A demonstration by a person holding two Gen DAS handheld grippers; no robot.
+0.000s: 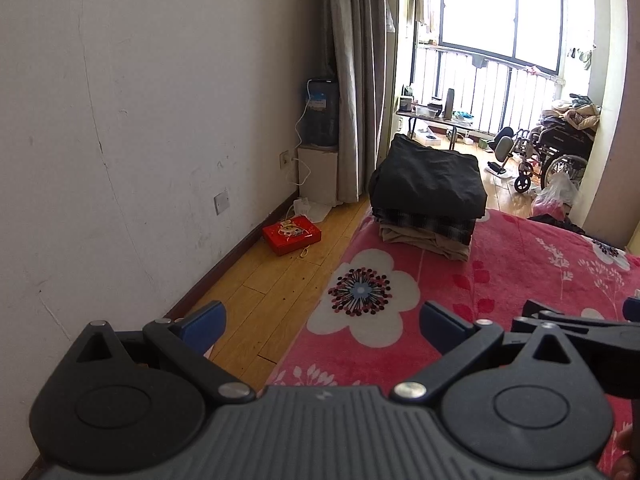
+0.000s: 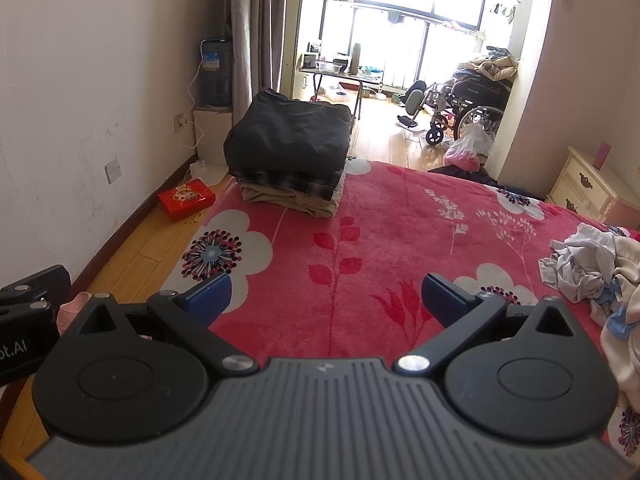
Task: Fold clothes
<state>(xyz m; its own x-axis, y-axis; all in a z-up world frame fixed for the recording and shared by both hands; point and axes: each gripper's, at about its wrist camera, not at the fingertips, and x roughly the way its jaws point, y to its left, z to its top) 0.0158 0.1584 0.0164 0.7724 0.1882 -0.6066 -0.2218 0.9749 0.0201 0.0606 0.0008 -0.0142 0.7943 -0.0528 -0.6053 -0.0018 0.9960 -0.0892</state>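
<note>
A stack of folded clothes (image 1: 428,196), black on top, plaid and tan below, sits at the far left corner of the bed (image 1: 520,264); it also shows in the right wrist view (image 2: 290,152). A heap of unfolded white and light clothes (image 2: 592,276) lies at the bed's right side. My left gripper (image 1: 320,326) is open and empty over the bed's left edge. My right gripper (image 2: 326,300) is open and empty above the red floral blanket (image 2: 380,232). Each gripper is well short of the stack.
A red box (image 1: 292,235) lies on the wood floor by the wall. A water dispenser (image 1: 320,136) and curtain stand at the corner. A wheelchair (image 2: 460,108) and table sit in the balcony area. A nightstand (image 2: 588,184) stands right of the bed.
</note>
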